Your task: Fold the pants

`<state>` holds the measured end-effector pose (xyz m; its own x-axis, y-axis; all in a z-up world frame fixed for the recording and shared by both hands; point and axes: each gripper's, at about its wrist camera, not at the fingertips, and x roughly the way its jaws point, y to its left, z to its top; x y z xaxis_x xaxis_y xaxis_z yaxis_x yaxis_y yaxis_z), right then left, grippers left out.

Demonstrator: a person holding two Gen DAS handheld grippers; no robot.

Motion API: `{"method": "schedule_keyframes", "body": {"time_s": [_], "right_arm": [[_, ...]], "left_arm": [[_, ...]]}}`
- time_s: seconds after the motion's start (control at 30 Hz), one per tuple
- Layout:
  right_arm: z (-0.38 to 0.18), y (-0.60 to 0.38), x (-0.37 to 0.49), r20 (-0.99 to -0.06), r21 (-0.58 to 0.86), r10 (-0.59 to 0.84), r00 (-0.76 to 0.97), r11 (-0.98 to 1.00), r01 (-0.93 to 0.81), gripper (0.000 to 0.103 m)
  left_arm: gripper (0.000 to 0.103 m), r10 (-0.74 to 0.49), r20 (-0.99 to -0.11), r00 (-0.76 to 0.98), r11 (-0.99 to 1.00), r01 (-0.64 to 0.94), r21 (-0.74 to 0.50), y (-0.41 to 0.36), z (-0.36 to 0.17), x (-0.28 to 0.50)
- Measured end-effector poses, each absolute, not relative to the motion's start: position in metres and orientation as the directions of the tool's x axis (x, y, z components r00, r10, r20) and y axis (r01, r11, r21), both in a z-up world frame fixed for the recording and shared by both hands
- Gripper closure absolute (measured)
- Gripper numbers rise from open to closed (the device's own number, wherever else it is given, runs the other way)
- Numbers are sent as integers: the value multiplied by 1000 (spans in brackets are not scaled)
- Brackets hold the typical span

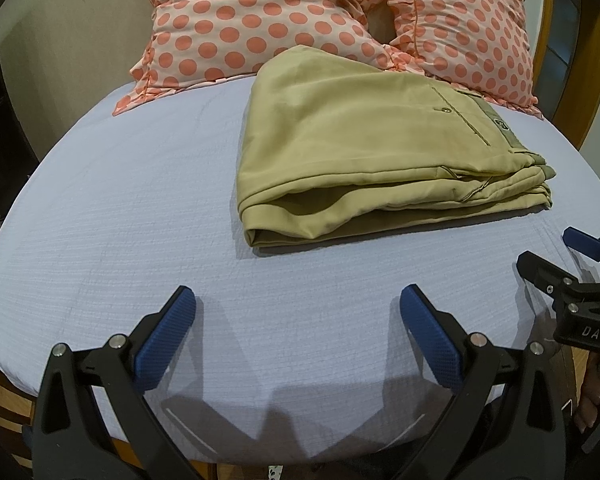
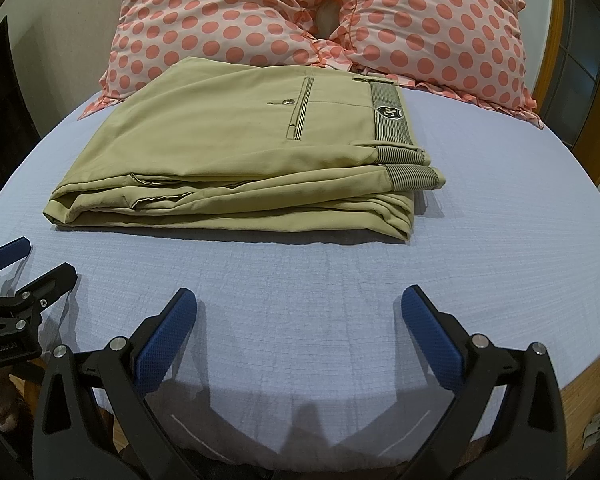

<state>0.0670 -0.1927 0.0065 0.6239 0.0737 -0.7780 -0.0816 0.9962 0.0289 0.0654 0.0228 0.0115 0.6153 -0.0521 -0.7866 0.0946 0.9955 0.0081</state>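
Khaki pants [image 1: 372, 140] lie folded in a flat stack on the pale blue bed sheet [image 1: 140, 200], waistband to the right. They also show in the right wrist view [image 2: 228, 160], with a back pocket and striped waistband on top. My left gripper [image 1: 298, 300] is open and empty, over the sheet in front of the pants, apart from them. My right gripper [image 2: 300, 300] is open and empty, also in front of the stack. Each gripper shows at the edge of the other's view: the right one [image 1: 552, 252], the left one [image 2: 40, 260].
Two pink polka-dot pillows [image 2: 260, 16] lean at the head of the bed behind the pants, touching the stack's far edge. A wooden bed frame [image 2: 588, 392] runs along the right side. A window or door [image 2: 580, 60] stands at far right.
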Motion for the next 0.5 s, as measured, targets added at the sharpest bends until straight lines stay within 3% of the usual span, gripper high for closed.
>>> {"method": "schedule_keyframes", "body": {"time_s": [0.5], "right_arm": [[6,-193,67,-778,29,74,624,996,-82,1]], "left_arm": [[2,-46,-796,604,996,90,11,22,11,67]]}}
